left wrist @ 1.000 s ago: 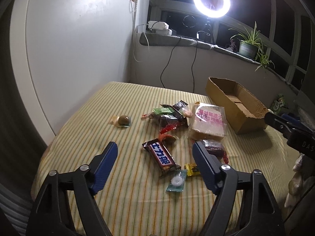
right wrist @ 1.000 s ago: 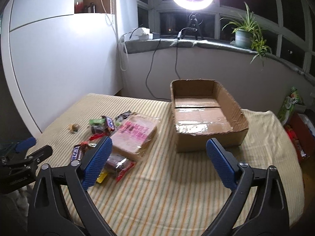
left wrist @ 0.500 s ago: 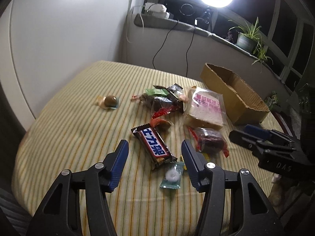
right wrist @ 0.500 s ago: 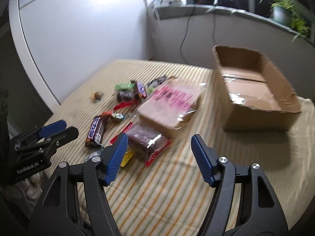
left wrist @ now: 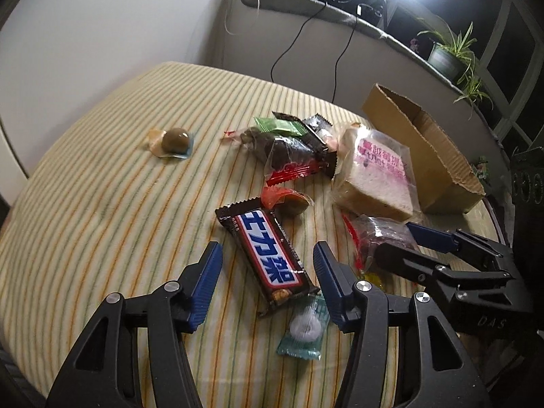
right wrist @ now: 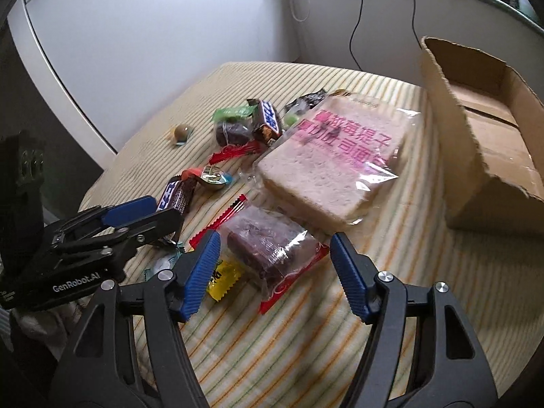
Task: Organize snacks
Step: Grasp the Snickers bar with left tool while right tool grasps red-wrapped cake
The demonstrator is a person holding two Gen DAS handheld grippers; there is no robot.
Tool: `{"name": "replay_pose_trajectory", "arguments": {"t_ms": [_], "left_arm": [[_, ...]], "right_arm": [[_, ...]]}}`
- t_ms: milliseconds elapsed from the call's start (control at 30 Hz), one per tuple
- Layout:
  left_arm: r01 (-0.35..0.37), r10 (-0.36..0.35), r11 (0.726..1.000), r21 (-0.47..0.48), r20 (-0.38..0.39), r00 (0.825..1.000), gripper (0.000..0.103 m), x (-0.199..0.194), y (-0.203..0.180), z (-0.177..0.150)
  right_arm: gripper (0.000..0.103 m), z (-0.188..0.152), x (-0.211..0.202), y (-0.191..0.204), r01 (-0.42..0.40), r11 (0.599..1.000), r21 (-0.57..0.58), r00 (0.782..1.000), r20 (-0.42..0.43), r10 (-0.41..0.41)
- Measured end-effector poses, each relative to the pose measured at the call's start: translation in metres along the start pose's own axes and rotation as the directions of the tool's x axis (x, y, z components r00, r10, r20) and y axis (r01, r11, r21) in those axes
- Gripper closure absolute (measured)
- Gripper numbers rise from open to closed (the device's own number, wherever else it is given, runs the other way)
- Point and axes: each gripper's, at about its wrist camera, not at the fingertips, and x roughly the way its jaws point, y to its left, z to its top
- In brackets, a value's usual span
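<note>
Snacks lie scattered on a striped cloth table (left wrist: 102, 204). My left gripper (left wrist: 267, 260) is open, its fingers on either side of a brown Snickers bar (left wrist: 268, 255), just above it. My right gripper (right wrist: 273, 250) is open around a dark cake in a clear red-edged wrapper (right wrist: 272, 251). A bagged bread slice (right wrist: 333, 163) lies beyond it, and an open cardboard box (right wrist: 493, 129) stands at the right. The right gripper also shows in the left wrist view (left wrist: 408, 241).
A green-wrapped white mint (left wrist: 302, 329) and a yellow candy (right wrist: 222, 278) lie near the front edge. A round brown sweet (left wrist: 173, 141) sits apart at the left. A pile of small wrapped snacks (left wrist: 292, 146) lies mid-table. A white wall (left wrist: 102, 34) is at the left.
Both grippers have moved forward and down toward the snacks and narrowed their opening. The left now straddles the Snickers bar, the right the dark cake.
</note>
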Motion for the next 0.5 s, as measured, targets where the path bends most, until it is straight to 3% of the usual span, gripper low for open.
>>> {"name": "replay_pose_trajectory", "arguments": {"t_ms": [100, 200, 300, 500], "left_arm": [[-0.006, 0.006, 1.000, 0.008, -0.013, 1.000, 0.049, 0.0053, -0.0011, 0.0019], [-0.013, 0.013, 1.000, 0.008, -0.017, 1.000, 0.057, 0.0078, 0.0001, 0.0048], [-0.018, 0.018, 1.000, 0.005, -0.019, 1.000, 0.068, 0.0078, 0.0041, 0.0056], [-0.020, 0.020, 1.000, -0.006, -0.014, 1.000, 0.076, 0.0053, 0.0082, 0.0041]], "right_arm": [[0.033, 0.0029, 0.0064, 0.0023, -0.005, 1.000, 0.000, 1.000, -0.015, 0.005], [0.033, 0.0033, 0.0102, 0.0044, -0.018, 1.000, 0.001, 0.999, -0.027, 0.018], [0.047, 0.0026, 0.0121, 0.0056, -0.034, 0.999, -0.001, 0.999, -0.040, 0.034], [0.053, 0.0021, 0.0113, 0.0082, -0.042, 0.999, -0.011, 0.998, -0.042, 0.041]]}}
